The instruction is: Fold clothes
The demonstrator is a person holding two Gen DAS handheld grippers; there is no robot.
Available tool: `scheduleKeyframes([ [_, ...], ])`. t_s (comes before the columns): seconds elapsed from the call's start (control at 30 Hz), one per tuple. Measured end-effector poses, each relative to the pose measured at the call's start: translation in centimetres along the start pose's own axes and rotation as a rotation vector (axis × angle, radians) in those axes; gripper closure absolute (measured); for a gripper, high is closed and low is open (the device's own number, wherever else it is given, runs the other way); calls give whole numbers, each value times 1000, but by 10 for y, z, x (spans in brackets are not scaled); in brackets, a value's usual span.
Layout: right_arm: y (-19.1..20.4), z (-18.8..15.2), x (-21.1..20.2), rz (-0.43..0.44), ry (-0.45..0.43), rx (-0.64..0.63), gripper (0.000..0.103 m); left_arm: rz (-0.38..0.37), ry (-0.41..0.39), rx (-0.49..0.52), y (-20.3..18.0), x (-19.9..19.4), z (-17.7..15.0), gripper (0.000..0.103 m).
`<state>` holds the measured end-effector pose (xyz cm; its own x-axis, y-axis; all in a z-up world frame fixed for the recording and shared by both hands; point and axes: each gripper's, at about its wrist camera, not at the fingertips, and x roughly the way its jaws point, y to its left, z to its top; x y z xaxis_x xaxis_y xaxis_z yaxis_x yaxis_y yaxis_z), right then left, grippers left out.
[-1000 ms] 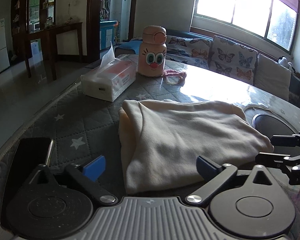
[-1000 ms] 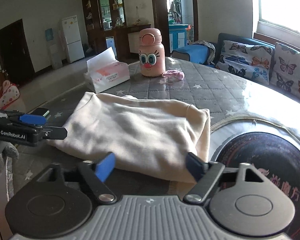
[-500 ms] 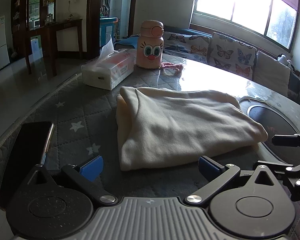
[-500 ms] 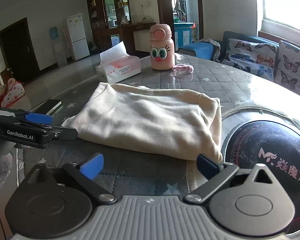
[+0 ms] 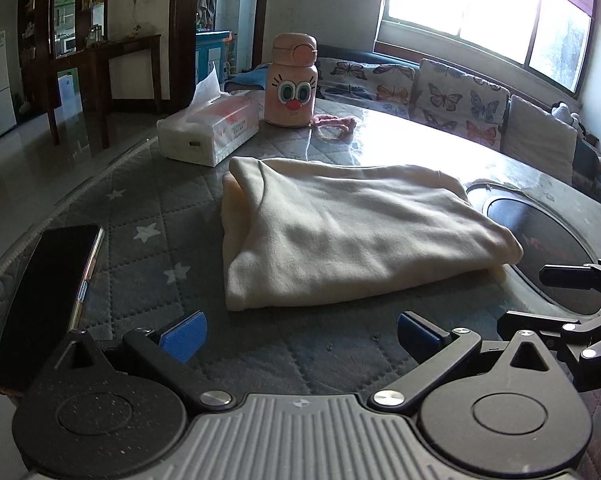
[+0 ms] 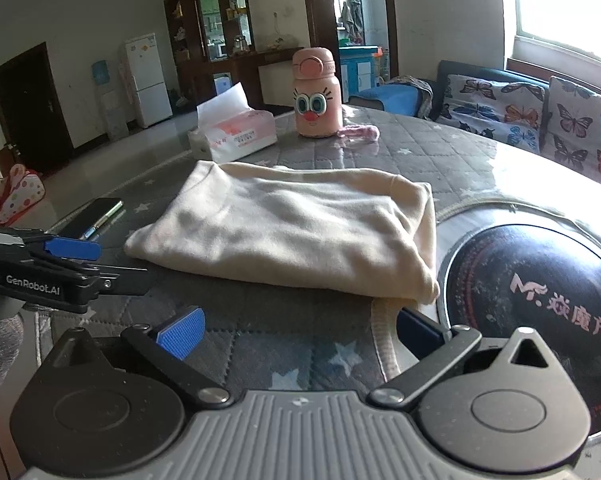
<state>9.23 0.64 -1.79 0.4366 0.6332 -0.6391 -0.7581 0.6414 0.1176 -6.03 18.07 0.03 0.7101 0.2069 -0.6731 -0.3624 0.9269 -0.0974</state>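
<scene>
A cream garment [image 5: 352, 240] lies folded into a flat rectangle on the grey quilted star table [image 5: 140, 216]; it also shows in the right wrist view [image 6: 300, 232]. My left gripper [image 5: 300, 334] is open and empty, a short way in front of the garment's near edge. My right gripper [image 6: 300, 330] is open and empty, just short of the garment's near right corner. The right gripper shows at the right edge of the left wrist view [image 5: 572, 300]. The left gripper shows at the left of the right wrist view [image 6: 60, 268].
A black phone [image 5: 48, 296] lies at the table's left edge. A tissue box [image 5: 208, 132], a pink cartoon bottle [image 5: 292, 84] and a pink strap [image 5: 336, 122] stand behind the garment. A black round hotplate [image 6: 532, 304] is set into the table on the right.
Both grippers have pulled back from the folded garment, which now lies farther ahead of them. The garment has not moved.
</scene>
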Motion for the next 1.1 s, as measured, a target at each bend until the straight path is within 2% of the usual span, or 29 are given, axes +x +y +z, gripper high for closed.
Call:
scheduleKeyframes([
  [0.4,3,-7,0,-27,13,7,0,8,1,0,-3,-3,-5,0],
  [1.1,13,-15,-5,-19,17,-9,0,20,12,4,-13,-8,-15,0],
])
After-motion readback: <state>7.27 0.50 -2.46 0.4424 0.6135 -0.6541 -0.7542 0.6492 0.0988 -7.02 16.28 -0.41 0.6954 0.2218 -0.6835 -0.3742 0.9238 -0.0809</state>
